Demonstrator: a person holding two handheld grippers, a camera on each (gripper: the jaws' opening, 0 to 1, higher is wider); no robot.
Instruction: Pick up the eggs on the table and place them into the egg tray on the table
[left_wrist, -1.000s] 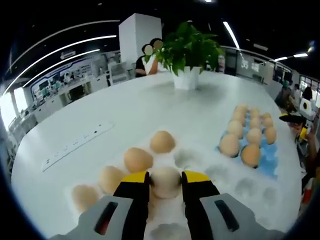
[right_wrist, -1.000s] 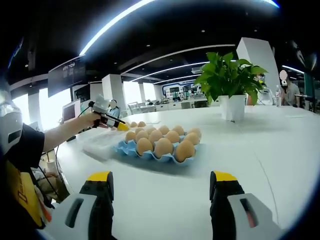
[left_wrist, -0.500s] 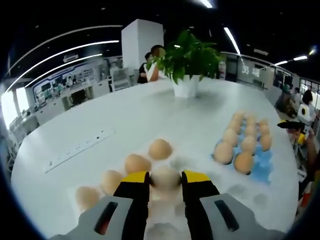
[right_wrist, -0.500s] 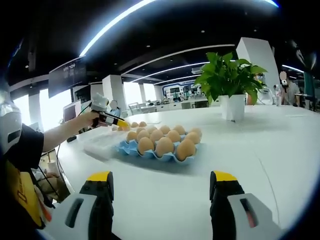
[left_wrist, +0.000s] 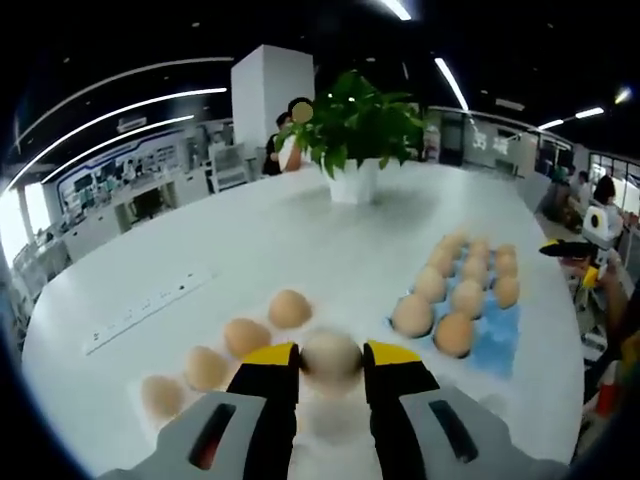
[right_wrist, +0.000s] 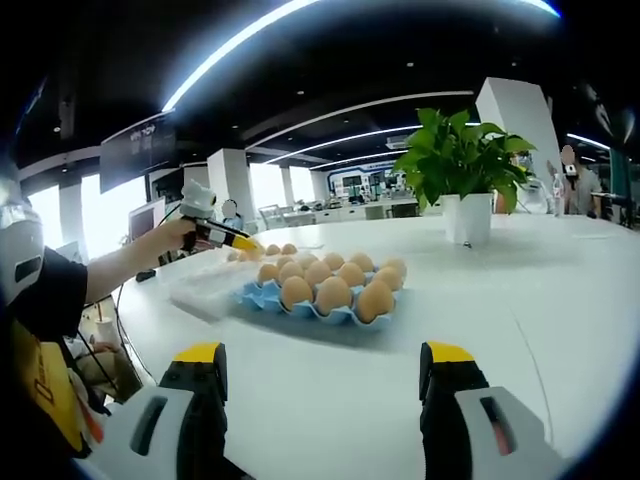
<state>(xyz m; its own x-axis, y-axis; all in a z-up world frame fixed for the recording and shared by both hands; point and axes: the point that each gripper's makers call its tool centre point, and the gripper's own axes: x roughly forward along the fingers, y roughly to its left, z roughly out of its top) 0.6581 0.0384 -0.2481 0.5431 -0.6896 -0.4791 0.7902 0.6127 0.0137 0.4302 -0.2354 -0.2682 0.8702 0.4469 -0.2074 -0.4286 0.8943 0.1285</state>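
1. One pale egg is pinched between the left gripper's yellow-tipped jaws, above the white table.
2. Four brown eggs lie in a row to its left.
3. The blue egg tray, well filled, sits on the table.
4. The right gripper has its jaws spread wide, holding nothing.
5. A potted plant stands beyond the tray.

Bare white round table is lying open at my left claw's twelve o'clock. Loose brown eggs are crowding ten o'clock, the blue egg tray two o'clock, the potted green plant beyond.
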